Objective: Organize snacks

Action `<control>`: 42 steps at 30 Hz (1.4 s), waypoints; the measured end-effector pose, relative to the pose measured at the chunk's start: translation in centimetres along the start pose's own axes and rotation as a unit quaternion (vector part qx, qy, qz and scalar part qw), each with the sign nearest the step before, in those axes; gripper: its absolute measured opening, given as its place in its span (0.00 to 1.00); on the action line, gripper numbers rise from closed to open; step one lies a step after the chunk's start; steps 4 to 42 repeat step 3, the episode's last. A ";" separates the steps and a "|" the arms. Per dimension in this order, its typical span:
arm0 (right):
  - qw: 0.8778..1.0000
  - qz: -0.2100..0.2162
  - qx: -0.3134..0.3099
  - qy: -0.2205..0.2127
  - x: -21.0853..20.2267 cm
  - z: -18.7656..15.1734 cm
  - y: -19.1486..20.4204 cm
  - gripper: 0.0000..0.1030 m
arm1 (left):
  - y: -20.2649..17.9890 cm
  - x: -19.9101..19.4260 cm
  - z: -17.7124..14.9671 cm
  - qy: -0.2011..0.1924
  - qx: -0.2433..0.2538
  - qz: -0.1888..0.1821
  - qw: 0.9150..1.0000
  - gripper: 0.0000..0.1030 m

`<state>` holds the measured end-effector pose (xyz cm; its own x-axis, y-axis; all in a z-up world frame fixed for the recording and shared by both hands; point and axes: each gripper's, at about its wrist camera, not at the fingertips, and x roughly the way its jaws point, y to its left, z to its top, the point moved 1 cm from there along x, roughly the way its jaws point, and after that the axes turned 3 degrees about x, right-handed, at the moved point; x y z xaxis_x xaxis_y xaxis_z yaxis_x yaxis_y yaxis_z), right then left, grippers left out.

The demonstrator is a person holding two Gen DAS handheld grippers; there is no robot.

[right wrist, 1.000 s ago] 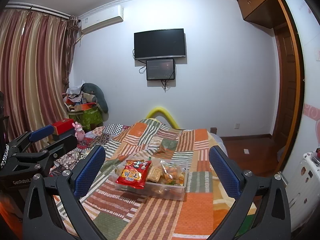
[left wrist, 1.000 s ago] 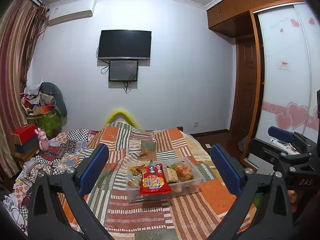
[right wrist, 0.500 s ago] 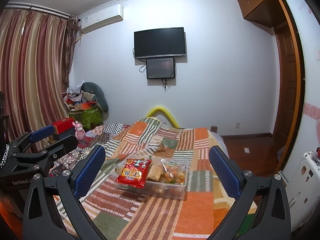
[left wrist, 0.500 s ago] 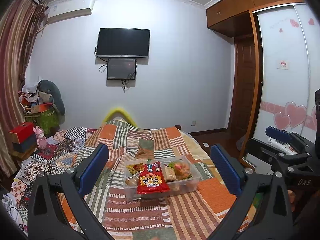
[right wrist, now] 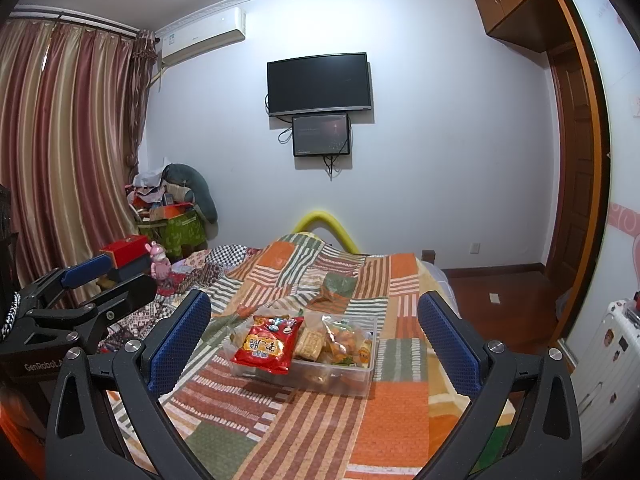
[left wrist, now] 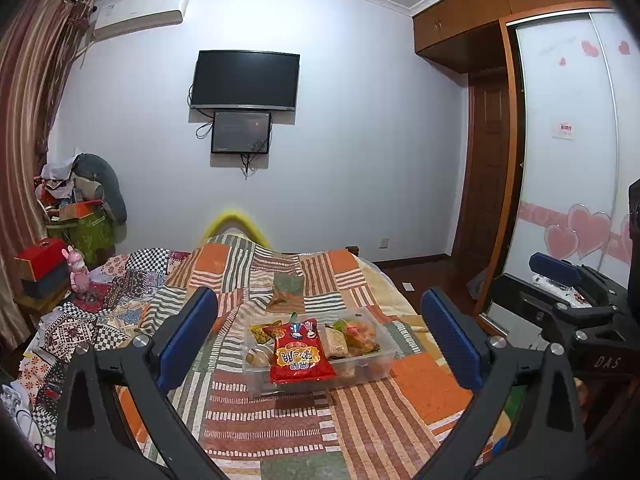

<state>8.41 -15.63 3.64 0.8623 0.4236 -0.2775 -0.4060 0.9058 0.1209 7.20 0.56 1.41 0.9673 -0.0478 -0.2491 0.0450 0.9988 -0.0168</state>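
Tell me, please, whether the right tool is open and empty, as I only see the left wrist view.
Observer: Yes, the right tool is open with nothing between its fingers; the clear box of snacks sits ahead of it, framed by them.
Operator: Thank you. Is anything standing on the floor on that side?
Observer: A white suitcase with stickers stands on the floor, to the right of the quilt.
Operator: And where does my left tool appear from there?
Observer: The left tool shows at the left edge, above the quilt's left side and well apart from the box.
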 end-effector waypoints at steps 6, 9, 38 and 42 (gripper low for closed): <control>1.000 0.000 0.001 0.000 0.0 -0.1 0.0 1.00 | -0.1 0.0 -0.1 0.000 0.002 0.001 1.000 1.00; 1.000 0.000 0.001 0.000 0.0 -0.1 0.0 1.00 | -0.1 0.0 -0.1 0.000 0.002 0.001 1.000 1.00; 1.000 0.000 0.001 0.000 0.0 -0.1 0.0 1.00 | -0.1 0.0 -0.1 0.000 0.002 0.001 1.000 1.00; 1.000 0.000 0.001 0.000 0.0 -0.1 0.0 1.00 | -0.1 0.0 -0.1 0.000 0.002 0.001 1.000 1.00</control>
